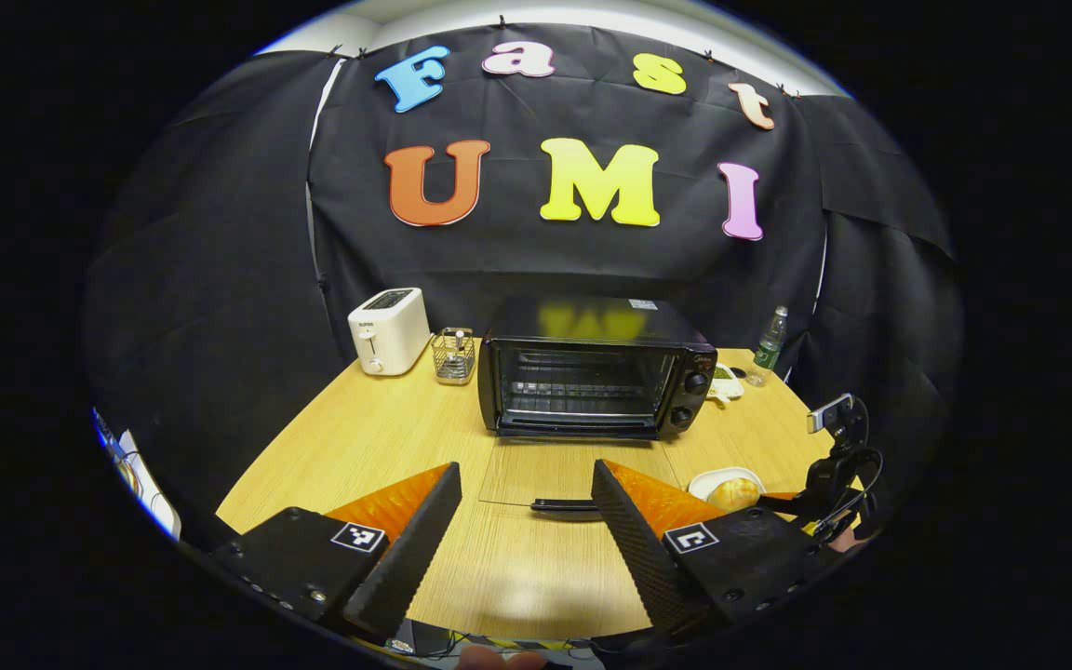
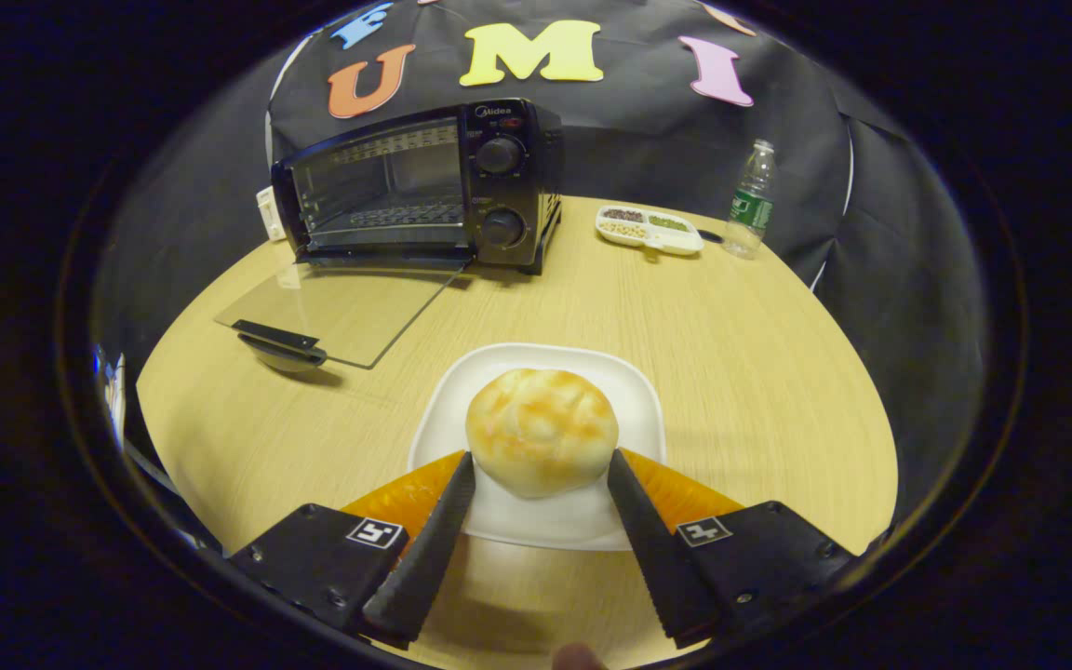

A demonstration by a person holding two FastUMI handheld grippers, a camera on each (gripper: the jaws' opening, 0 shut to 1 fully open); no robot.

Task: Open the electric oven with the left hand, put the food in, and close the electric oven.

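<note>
Resting on plate (image 2: 629, 391): bun (image 2: 541, 442) | oven (image 1: 592, 377): open, rack bare

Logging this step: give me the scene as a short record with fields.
oven: at the back of the table, door dropped flat
food: bun on a white plate
right hand-held gripper: open, fingers either side of the bun
left hand-held gripper: open, holding nothing, facing the oven
stage: oven open, bun not yet inside
</note>
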